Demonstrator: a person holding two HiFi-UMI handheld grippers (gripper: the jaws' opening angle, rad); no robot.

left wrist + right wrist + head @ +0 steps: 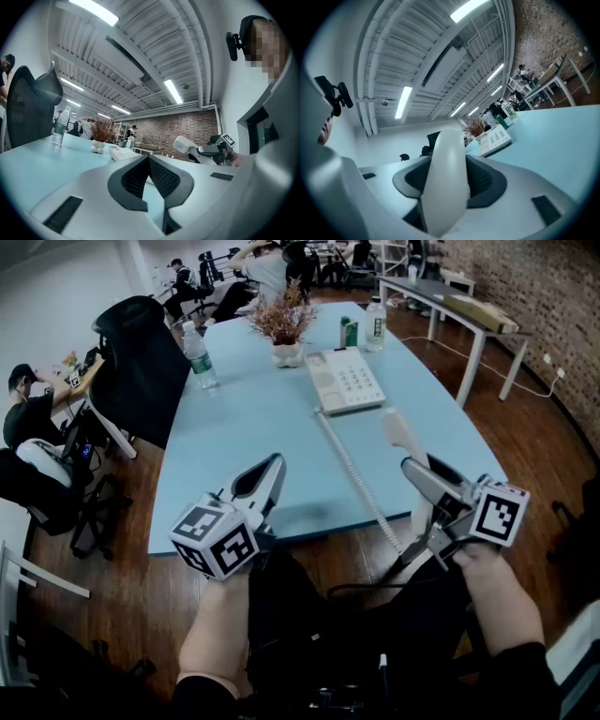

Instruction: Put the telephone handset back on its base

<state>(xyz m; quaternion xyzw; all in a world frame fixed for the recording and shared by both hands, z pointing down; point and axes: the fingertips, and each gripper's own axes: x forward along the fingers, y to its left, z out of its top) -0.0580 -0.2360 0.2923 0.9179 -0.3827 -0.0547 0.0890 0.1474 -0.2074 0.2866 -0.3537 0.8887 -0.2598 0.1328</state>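
Right tongs [417, 474] clamp the white telephone handset [401, 432] across its grip, one pad on each side; the handset points up and away from the person, tilted, above the near right edge of the counter [234, 437] and well apart from its base [344, 379]. Left tongs [272, 470] are closed tip to tip with nothing between them, held over the near left part of the counter.

Surface: a long pale-blue counter with a rounded outline; the white base lies flat near its middle, keypad up, cradle unoccupied; a coiled cord [352, 465] runs from the base's near corner across the counter to the near edge. Beyond the base stand a dried plant in a white pot [284, 329], a green carton [349, 332] and a clear bottle [376, 322]; a second water bottle [199, 354] stands near the left edge.

Room: an open office with a dark wooden floor [534, 418] and a brick wall [562, 306] on the right; a black mesh chair [141, 348] stands at the counter's left side; a white side table [459, 301] stands by the brick wall; seated people occupy the left side and the far end; the gripper views show a white ribbed ceiling with strip lights [173, 91].
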